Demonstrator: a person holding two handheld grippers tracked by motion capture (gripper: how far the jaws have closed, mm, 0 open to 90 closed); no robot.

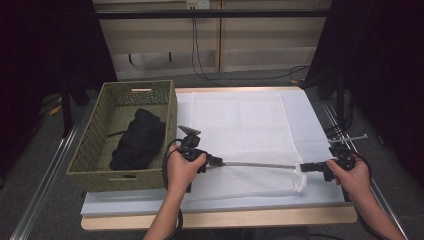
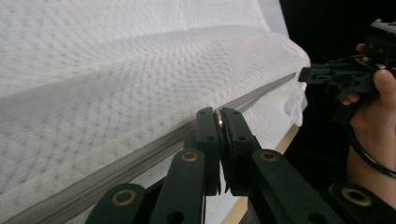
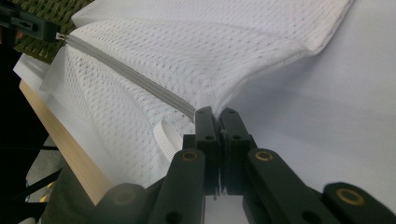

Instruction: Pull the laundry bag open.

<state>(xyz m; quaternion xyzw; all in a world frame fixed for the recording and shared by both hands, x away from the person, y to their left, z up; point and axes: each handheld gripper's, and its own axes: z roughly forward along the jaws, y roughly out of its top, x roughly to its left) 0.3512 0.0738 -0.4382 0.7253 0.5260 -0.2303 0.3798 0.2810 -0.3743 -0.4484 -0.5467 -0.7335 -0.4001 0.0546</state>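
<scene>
A white mesh bag lies flat on the table, its grey zipper pulled taut along the near edge between my two grippers. My left gripper holds the zipper's left end; in the left gripper view its jaws are shut on a small metal zipper pull. My right gripper pinches the bag's right corner at the zipper's other end, jaws shut on the fabric there. A white loop tab hangs just beside that corner.
A woven basket stands at the table's left with a black garment inside. The bag rests on a white board above a wooden table edge. Cables run along the floor beyond.
</scene>
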